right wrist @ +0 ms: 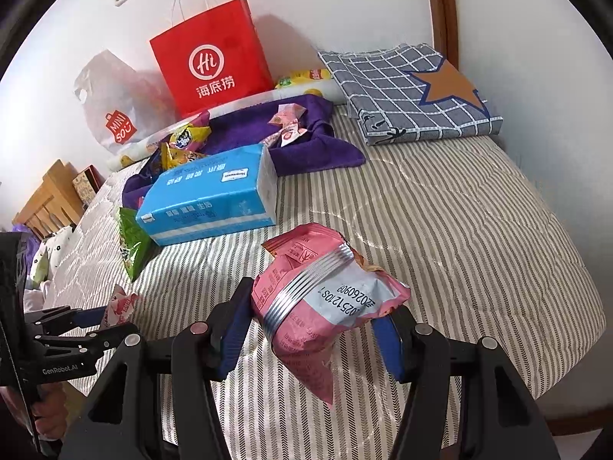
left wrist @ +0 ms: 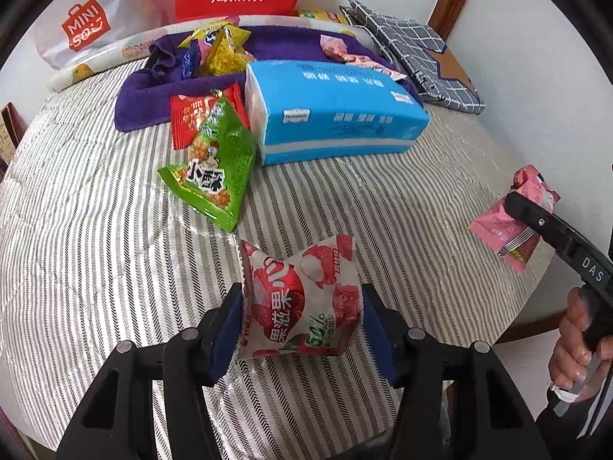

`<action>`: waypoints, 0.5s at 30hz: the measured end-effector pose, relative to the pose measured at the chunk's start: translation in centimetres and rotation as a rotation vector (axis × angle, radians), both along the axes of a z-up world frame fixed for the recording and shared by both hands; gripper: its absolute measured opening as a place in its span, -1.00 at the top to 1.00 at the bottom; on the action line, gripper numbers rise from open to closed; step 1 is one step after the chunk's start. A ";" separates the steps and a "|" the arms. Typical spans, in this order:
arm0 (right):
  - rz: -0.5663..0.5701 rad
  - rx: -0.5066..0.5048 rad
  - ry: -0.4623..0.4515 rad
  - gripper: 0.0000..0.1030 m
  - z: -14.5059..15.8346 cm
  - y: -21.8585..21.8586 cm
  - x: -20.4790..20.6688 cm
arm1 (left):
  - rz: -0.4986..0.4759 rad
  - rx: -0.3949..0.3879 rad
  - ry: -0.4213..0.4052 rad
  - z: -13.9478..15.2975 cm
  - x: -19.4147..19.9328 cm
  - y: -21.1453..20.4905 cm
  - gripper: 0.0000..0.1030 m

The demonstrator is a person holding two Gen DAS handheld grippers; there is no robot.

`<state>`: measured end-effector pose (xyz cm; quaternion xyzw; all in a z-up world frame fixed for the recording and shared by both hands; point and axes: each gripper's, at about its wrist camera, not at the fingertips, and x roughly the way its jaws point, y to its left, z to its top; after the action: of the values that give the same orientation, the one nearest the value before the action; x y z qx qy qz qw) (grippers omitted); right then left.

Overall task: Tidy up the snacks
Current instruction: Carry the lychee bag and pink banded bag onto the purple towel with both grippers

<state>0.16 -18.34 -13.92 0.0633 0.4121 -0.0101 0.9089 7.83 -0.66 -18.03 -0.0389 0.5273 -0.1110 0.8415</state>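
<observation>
A: So how are the two hands set?

B: Both tilt steeply down over the striped bed cover. The left gripper sits low above the cover. The right gripper is off to the side near the bed's edge, and a hand is wrapped round its handle.

A: And the jaws?

B: The left ones stand about half open and are clamped on a red and white lychee snack packet. The blue pads press into both of its sides and the packet puckers between them. The right ones stand about half open too, pinching a pink snack packet whose silver crimped seam faces the camera.

A: Are the packets on the bed?

B: I cannot tell whether either one touches the cover.

A: Where are the other snacks?

B: A green packet lies over a red one, just beside a blue tissue pack. More small packets lie on a purple towel behind it. A red paper bag and a white plastic bag stand by the wall, with a folded checked cloth in the corner.
</observation>
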 end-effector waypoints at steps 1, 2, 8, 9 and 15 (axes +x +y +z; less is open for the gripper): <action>0.003 -0.003 -0.002 -0.13 0.2 0.1 0.0 | -0.001 -0.004 -0.004 0.3 0.0 0.1 -0.11; 0.005 -0.006 -0.004 -0.13 0.3 0.2 0.1 | -0.002 -0.010 -0.009 0.5 0.1 0.1 -0.11; 0.022 -0.019 -0.021 -0.13 1.5 0.9 0.4 | -0.013 -0.025 -0.041 2.5 0.6 0.0 -0.11; 0.025 -0.022 -0.025 -0.13 1.8 1.1 0.4 | -0.017 -0.028 -0.048 2.8 0.8 -0.1 -0.11; 0.041 -0.037 -0.052 -0.13 3.5 1.8 1.3 | -0.034 -0.057 -0.082 5.0 2.0 -0.2 -0.11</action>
<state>1.47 -16.54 -10.41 0.0384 0.3892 0.0024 0.9203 9.83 -0.88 -12.99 -0.0491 0.4896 -0.1419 0.8589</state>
